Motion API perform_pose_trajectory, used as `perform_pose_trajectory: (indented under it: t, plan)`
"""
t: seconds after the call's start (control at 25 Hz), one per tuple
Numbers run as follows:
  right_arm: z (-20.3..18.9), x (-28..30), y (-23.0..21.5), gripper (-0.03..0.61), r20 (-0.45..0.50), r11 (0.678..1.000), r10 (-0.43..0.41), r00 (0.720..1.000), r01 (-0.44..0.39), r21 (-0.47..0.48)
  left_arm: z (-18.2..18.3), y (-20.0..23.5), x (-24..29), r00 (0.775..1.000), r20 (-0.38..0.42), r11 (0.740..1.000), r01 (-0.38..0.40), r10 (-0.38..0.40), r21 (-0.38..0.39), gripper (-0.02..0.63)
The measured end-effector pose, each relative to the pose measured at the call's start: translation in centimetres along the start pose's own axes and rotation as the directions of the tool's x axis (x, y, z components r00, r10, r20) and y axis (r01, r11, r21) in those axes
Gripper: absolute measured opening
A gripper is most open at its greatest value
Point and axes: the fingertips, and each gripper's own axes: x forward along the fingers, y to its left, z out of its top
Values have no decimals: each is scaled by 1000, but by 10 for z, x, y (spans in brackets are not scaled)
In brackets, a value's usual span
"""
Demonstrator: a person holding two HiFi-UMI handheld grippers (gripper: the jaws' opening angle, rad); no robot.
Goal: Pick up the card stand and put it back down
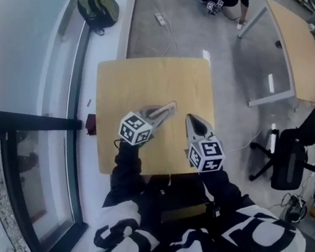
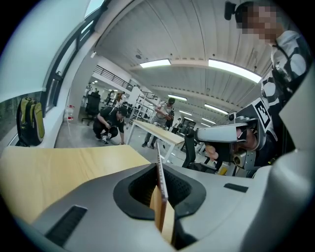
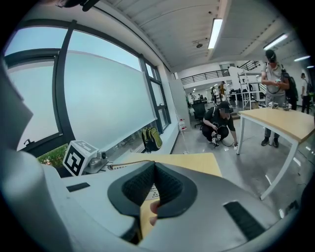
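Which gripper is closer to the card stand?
Left. The left hand-held gripper is clamped on the card stand. The right hand-held gripper sits off to its right, jaws together, not touching it.

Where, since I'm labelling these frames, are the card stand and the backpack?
card stand [image 2: 161, 197], left gripper view, on its thin near edge.
backpack [image 1: 98, 6], head view, on the middle of its green body.

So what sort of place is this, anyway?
Most likely a large open-plan office or lab: plain wooden tables, a black office chair, long ceiling strip lights and tall windows.
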Motion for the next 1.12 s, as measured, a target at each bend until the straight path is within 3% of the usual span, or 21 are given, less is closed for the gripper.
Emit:
perform_pose_trajectory:
  t: [0.32, 0.56, 0.8, 1.12]
  plan:
    - [32, -28, 34, 20, 90, 998, 32, 995, -27, -60, 16, -52, -30, 999, 14, 999, -45, 45, 25, 25]
    - [29, -50, 52, 20, 116, 996, 40, 992, -31, -80, 24, -70, -62, 983, -9, 980, -183, 184, 73, 25]
    - [25, -66, 69, 20, 137, 994, 56, 989, -43, -100, 50, -79, -100, 937, 97, 939, -340, 335, 51, 25]
    - [41, -68, 84, 20, 179, 991, 77, 981, -56, -121, 89, -92, -133, 837, 334, 885, -465, 433, 17, 25]
